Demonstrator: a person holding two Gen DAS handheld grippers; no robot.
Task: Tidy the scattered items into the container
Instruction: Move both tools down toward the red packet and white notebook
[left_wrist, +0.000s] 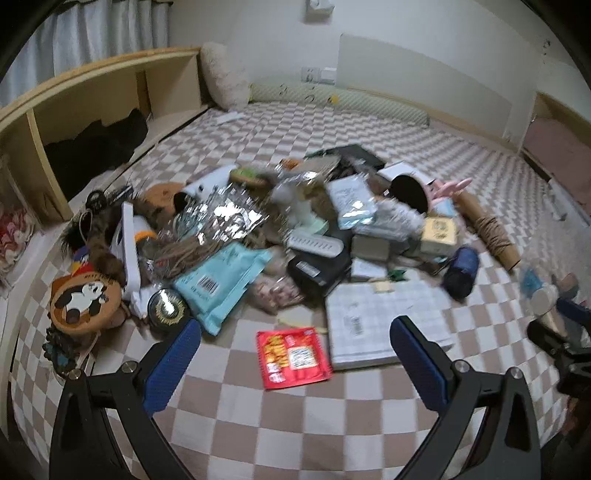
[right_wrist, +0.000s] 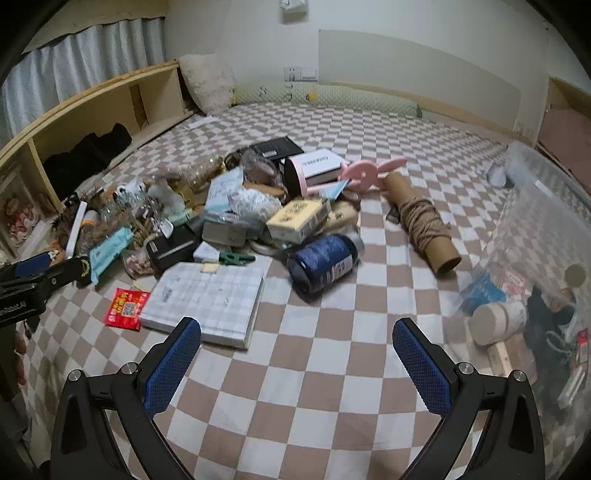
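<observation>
**Right wrist view: clear bin at the pile's right edge**

Right wrist view: right gripper (right_wrist: 296, 345) wide open, holding nothing, above bare checkered bedcover (right_wrist: 314, 406). Open cover lies between the pile of scattered items (right_wrist: 236, 206) and the clear container (right_wrist: 535, 221), which holds a wooden mallet (right_wrist: 498, 325). Only this view shows the container's wall.

Left wrist view: left gripper (left_wrist: 295, 341) wide open, empty, just short of a red packet (left_wrist: 291, 356) at the pile's near edge.

My gripper pads (right_wrist: 173, 365) are blue on black arms. The bed sheet (right_wrist: 314, 369) is brown-and-white checked; near it lie a red packet (left_wrist: 291, 356), a navy roll (right_wrist: 321, 260) and a pink ring (right_wrist: 364, 175).
</observation>
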